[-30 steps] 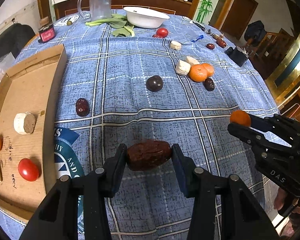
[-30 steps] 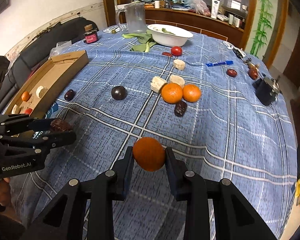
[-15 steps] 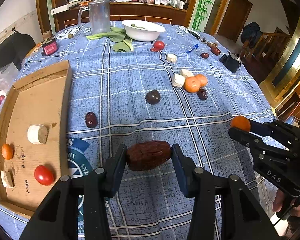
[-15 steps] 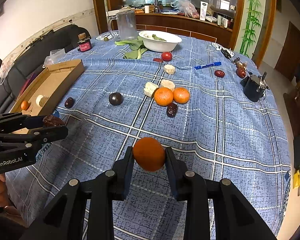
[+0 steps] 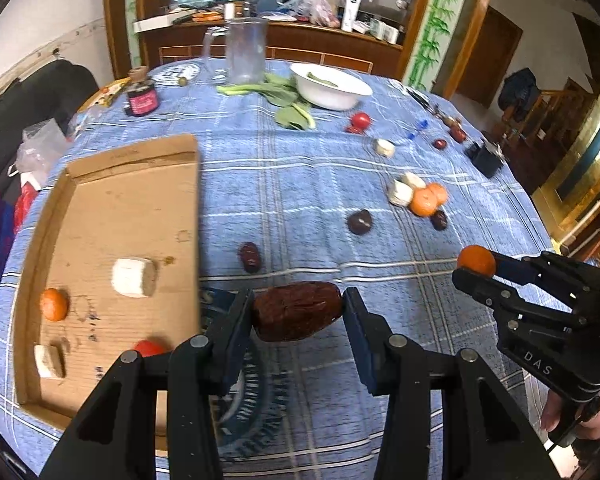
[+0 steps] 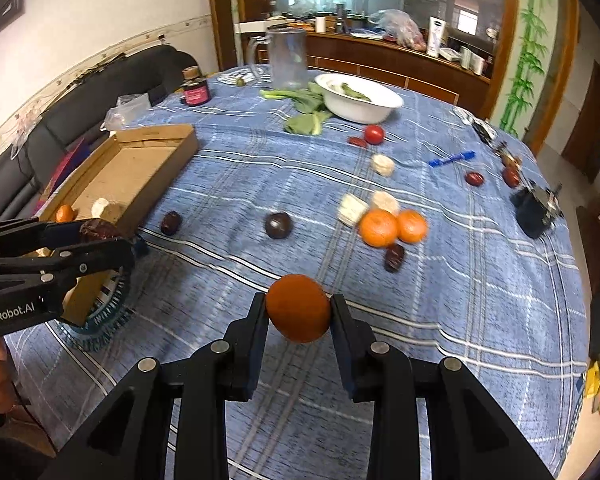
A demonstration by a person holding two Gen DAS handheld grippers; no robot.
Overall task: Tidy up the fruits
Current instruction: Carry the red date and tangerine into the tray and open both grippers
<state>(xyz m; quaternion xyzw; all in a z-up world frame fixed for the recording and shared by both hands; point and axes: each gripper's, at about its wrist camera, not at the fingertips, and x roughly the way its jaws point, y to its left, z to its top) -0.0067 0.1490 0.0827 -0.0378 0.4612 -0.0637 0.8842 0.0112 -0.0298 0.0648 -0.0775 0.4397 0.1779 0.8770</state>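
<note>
My left gripper is shut on a brown date and holds it above the cloth, just right of the cardboard tray. The tray holds a small orange, a tomato and two pale chunks. My right gripper is shut on an orange above the table's near side; it also shows in the left wrist view. On the blue cloth lie two oranges, a dark round fruit and dates.
A white bowl, leafy greens, a clear pitcher, a jar, a tomato, a blue pen and a black object stand further back. A sofa lies left of the table.
Both grippers have risen and drawn back, each holding its fruit. The left gripper has shifted left toward the tray, which now fills more of its view.
</note>
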